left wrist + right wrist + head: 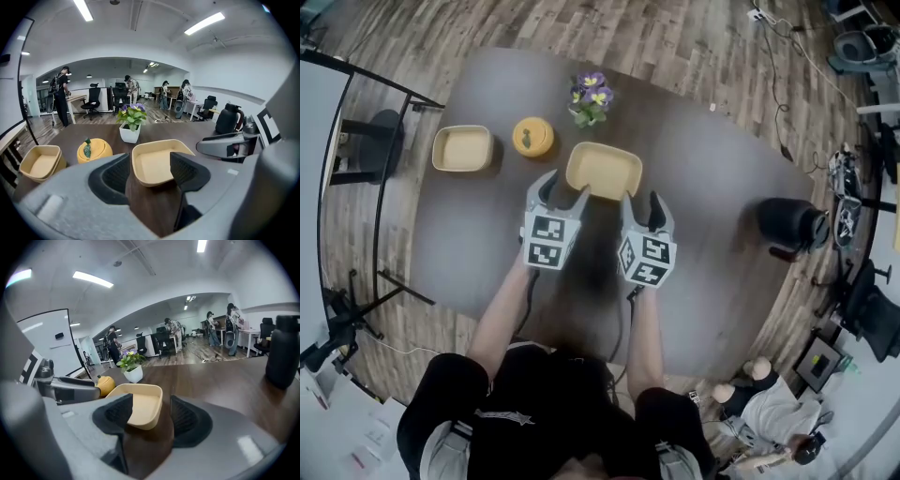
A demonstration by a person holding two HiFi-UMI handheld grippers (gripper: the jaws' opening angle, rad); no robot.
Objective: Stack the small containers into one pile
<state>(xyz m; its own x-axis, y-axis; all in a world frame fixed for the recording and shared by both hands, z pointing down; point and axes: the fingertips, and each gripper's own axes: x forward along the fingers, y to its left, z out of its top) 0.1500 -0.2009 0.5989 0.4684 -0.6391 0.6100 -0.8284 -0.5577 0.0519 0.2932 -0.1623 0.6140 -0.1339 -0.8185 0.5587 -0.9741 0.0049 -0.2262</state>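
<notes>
Two small beige containers on dark table (722,169) — near container (603,171) just ahead of left gripper (561,194) and right gripper (642,204), far container (463,148) well apart at left, beside yellow lidded pot (532,136). Both sets of jaws spread wide, nothing pinched. Prob. light, thin-walled, fairly stiff, smooth inside — best taken by one rim wall, gently, w/ care against slipping or tipping.
</notes>
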